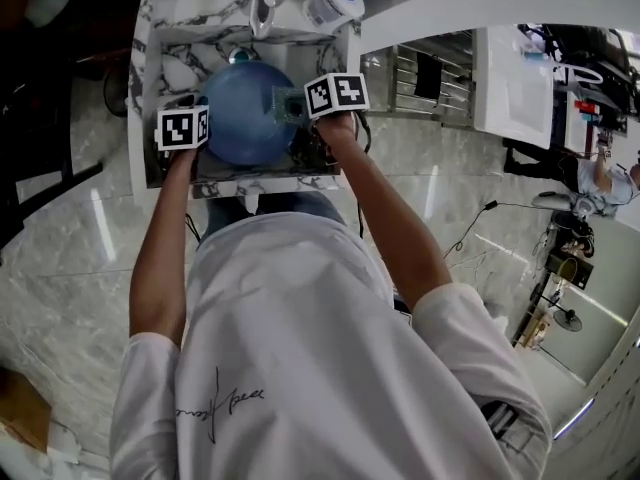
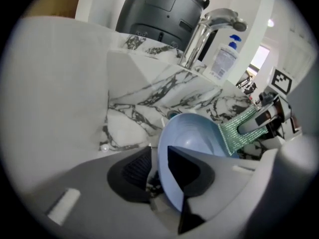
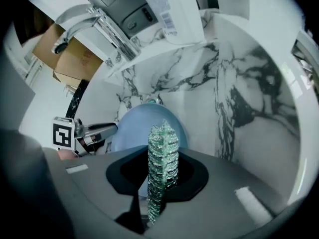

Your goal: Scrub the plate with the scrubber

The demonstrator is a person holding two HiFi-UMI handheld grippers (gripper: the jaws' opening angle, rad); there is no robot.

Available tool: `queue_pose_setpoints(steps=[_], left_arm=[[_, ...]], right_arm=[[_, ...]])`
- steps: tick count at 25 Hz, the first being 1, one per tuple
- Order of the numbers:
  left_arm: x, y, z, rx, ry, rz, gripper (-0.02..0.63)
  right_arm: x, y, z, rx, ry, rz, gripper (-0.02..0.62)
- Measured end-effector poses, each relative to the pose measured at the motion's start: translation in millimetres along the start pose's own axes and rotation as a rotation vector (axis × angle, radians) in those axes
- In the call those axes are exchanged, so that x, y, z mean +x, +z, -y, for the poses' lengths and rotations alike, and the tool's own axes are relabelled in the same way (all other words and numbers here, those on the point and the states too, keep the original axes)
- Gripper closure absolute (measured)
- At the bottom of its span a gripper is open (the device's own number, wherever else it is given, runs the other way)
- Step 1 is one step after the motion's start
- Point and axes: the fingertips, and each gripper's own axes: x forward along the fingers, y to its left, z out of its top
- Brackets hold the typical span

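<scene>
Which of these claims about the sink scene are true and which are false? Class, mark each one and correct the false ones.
1. The left tool grips the plate by its rim. True.
2. The right tool is empty. False: it is shut on the green scrubber.
3. The plate is white. False: it is blue.
4. The plate is held over the marble sink. True.
5. The bottle lies in the basin. False: it stands on the ledge beside the faucet.
</scene>
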Motion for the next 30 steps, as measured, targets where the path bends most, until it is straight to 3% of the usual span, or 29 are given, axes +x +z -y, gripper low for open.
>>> queue_pose_setpoints(steps=[12,17,23,30], left_arm=[[-63.0,59.9,12.6,0.052,-0.023,0.249,0.500],[-96.9,74.2,30.0,-0.005,-0.071,0.341,0.500],[-137.6,104.3,37.1,0.005,-0.040,0.454,0.500],[-179.6,113.6,57.2,0.028,-0.075,0.526,0.502]], right_arm=[[-69.5,42.0,-39.8,-0.038,0.150,0.382,0.532],[-102.2,40.7,-52.7,-0.060,0.201,0.458,0.534],[-135.6,46.0,-69.1,-0.126,0.202,0.526,0.533],[-185.6,48.8,-82.6,-0.211,0.157,0.635,0.532]])
